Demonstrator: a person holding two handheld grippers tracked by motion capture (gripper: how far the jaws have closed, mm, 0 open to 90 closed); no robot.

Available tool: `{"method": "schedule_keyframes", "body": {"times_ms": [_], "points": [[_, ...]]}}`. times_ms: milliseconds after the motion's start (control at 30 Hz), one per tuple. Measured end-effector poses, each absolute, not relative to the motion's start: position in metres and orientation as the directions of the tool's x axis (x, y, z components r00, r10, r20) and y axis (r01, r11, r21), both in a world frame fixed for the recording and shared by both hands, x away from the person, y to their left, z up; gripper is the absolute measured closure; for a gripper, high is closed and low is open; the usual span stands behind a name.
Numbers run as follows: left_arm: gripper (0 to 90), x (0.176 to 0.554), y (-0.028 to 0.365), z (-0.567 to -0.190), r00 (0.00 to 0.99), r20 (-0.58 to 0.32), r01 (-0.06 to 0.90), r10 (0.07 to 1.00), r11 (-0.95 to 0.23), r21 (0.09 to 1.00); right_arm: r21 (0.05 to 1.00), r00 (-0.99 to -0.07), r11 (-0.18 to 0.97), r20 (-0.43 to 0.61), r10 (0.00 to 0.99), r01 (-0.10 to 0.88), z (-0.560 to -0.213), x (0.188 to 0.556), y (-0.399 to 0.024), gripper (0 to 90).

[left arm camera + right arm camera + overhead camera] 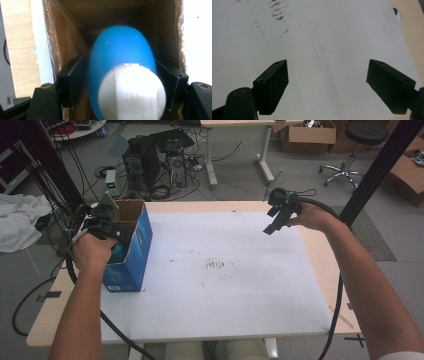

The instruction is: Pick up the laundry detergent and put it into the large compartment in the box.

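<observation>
Hanging over the open blue carton point(131, 247) at the counter's point(225, 290) left edge, the left gripper point(122, 82) is straddling a blue bottle point(122, 60) with a white cap point(131, 92); its jaws are standing just apart from the sides. Judged light, smooth and slippery; hold best taken at the body below the cap. Carton walls are crowding both jaws. Right gripper point(327, 85) is hovering wide apart, empty, over bare counter.
</observation>
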State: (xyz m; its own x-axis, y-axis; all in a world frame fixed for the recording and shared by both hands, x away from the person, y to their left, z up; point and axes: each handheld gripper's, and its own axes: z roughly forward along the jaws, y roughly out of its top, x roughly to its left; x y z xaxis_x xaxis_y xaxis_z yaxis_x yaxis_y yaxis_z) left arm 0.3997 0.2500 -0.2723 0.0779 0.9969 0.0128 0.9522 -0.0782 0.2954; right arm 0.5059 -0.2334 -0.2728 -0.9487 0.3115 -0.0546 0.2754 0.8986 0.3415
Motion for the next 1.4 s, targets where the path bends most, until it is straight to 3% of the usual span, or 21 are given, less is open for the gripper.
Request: {"method": "schedule_keyframes", "body": {"times_ms": [800, 1400], "points": [[27.4, 0.391, 0.253, -0.231, 0.09, 0.017, 0.935, 0.996, -0.09, 0.343, 0.335, -0.949, 0.9, -0.053, 0.311, 0.277, -0.271, 0.503, -0.234, 17.6], [24.6, 0.386, 0.236, -0.2, 0.211, -0.013, 0.891, 0.977, -0.187, 0.413, 0.335, -0.949, 0.901, -0.053, 0.311, 0.277, -0.272, 0.502, -0.236, 17.7]]}}
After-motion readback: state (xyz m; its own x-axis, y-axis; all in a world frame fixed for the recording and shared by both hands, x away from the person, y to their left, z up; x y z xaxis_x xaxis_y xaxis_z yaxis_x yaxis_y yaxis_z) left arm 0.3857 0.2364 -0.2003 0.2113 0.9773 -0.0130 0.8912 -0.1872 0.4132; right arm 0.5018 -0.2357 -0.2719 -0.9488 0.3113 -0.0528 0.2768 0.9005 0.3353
